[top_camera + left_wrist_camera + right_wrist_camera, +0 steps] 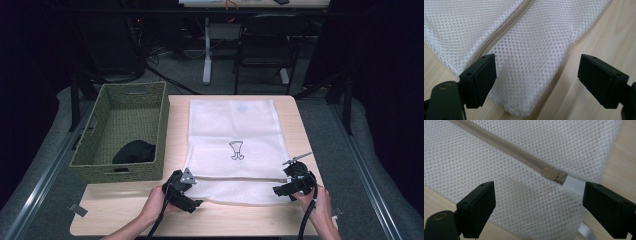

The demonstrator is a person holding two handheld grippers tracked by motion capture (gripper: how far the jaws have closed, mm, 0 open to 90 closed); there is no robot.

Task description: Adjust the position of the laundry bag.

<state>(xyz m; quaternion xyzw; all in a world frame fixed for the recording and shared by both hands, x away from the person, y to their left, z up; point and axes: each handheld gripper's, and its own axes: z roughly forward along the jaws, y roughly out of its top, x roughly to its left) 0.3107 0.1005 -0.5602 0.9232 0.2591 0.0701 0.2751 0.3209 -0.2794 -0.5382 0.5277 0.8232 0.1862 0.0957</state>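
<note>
On table [125, 210]: one mesh bag [232, 130], two tools.

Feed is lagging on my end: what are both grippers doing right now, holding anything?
Left gripper: open, holding nothing, jaws astride a corner of the mesh bag.
Right gripper: open, holding nothing, near the zipper pull.

Your bag [232, 131] is white mesh, dotted all over with a fine honeycomb of small holes, and carries a small black outline drawing [236, 150] near its middle. Its zipper [506, 147] is beige, with a beige slider [548, 173] and a plain white tab [574, 184] at the end. The table [130, 210] under it is pale wood with faint grain. Your basket [150, 172] is olive-green weave, and the cloth [134, 151] inside it is black. Both of your grippers, left [189, 196] and right [286, 188], are black.
</note>
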